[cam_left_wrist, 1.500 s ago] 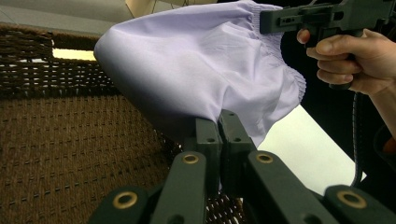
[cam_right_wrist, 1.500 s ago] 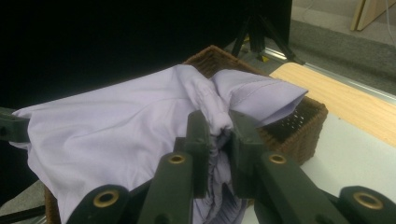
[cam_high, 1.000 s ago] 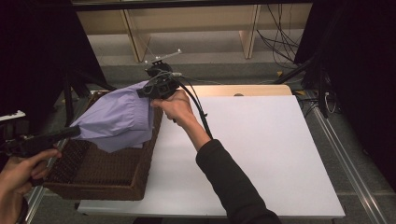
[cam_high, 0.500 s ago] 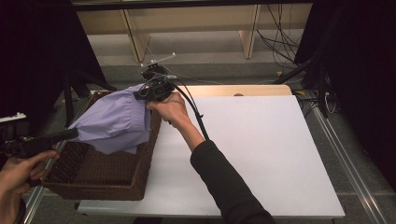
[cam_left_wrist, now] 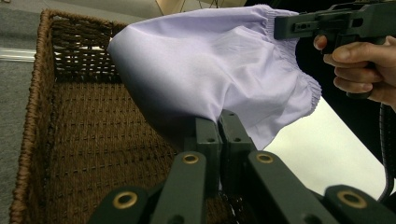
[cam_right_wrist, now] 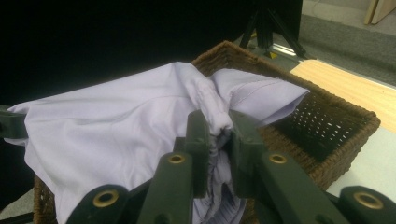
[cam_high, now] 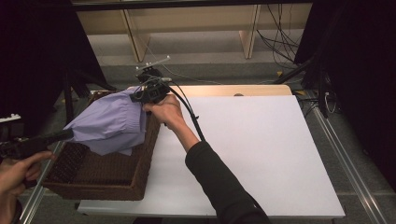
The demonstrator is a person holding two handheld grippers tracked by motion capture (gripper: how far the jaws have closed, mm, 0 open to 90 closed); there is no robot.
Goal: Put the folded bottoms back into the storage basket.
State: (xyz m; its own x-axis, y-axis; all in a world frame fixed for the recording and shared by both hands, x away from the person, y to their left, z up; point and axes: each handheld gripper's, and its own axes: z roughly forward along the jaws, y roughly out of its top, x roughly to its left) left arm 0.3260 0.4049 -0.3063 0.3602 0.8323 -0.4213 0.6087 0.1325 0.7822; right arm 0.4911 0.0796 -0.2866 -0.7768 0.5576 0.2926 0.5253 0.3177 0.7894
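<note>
A lilac cloth garment (cam_high: 109, 123) with an elastic band is stretched above a dark brown wicker basket (cam_high: 140, 172) at the table's left. My right gripper (cam_high: 140, 93) is shut on the cloth's bunched far end (cam_right_wrist: 217, 119), held over the basket's far corner. My left gripper (cam_high: 70, 135) is shut on the near left end of the cloth (cam_left_wrist: 201, 79), out past the basket's left rim. In the left gripper view the right gripper (cam_left_wrist: 280, 23) shows at the top right with the person's fingers around it. The cloth sags between the two grippers.
The basket (cam_left_wrist: 37, 121) sits on the left part of a white table top (cam_high: 261, 154), with a wooden strip (cam_high: 233, 89) along the far edge. Cables (cam_high: 280, 42) and wooden shelf legs lie on the floor beyond. A metal rail (cam_high: 355, 163) runs along the right side.
The right hand has shifted slightly with the cloth; the cloth stays stretched between both grippers over the basket.
</note>
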